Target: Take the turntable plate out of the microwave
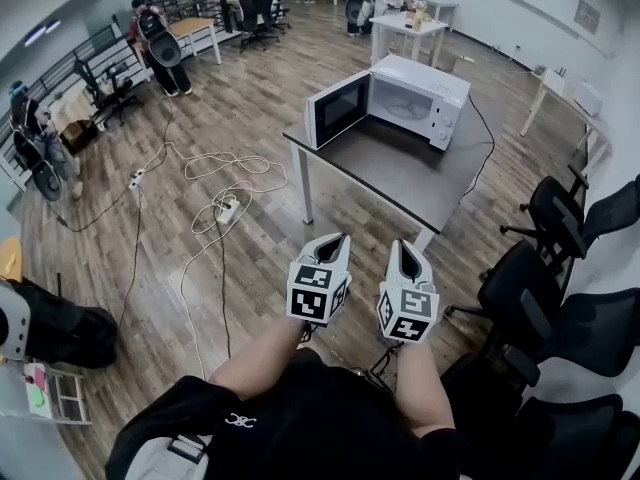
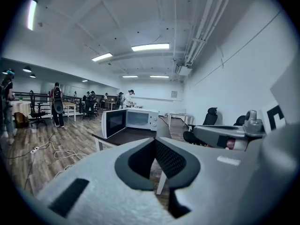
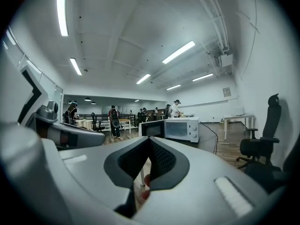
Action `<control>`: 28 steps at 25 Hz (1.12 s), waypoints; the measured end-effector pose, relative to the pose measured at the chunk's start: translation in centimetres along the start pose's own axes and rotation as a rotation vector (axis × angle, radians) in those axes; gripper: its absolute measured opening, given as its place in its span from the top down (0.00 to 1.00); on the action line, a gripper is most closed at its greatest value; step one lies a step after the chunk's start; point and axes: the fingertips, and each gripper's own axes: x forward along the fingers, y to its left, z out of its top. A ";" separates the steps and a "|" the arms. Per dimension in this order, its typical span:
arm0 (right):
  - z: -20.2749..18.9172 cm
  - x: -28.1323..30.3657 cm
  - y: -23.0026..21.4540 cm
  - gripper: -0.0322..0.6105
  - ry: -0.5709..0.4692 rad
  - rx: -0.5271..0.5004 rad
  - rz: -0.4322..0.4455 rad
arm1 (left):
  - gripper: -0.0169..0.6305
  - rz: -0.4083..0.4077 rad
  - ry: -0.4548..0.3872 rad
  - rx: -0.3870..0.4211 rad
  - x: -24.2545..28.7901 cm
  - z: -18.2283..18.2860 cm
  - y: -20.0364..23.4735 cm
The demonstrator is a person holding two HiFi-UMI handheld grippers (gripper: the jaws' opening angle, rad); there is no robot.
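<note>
Well short of the open microwave (image 1: 425, 80), left tool (image 1: 337, 238) and right tool (image 1: 402, 247) alike closed, empty.

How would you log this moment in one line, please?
phase: pre-reach | microwave: on table, door open | turntable plate: inside | left gripper: shut, empty, short of table | right gripper: shut, empty, short of table

Microwave (image 1: 418, 90) on table (image 1: 390, 173) (far end), chairs (image 1: 556, 218) right, cables (image 1: 215, 183) on floor (image 1: 260, 268) left
</note>
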 end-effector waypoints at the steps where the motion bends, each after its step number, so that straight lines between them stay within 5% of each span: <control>1: 0.0 0.2 -0.1 0.94 0.002 -0.001 0.001 | 0.96 -0.001 0.001 -0.001 0.2 0.0 0.0; 28: 1.1 14.4 -4.0 0.94 0.038 -0.045 -0.039 | 0.96 -0.046 0.004 -0.035 13.3 3.1 6.6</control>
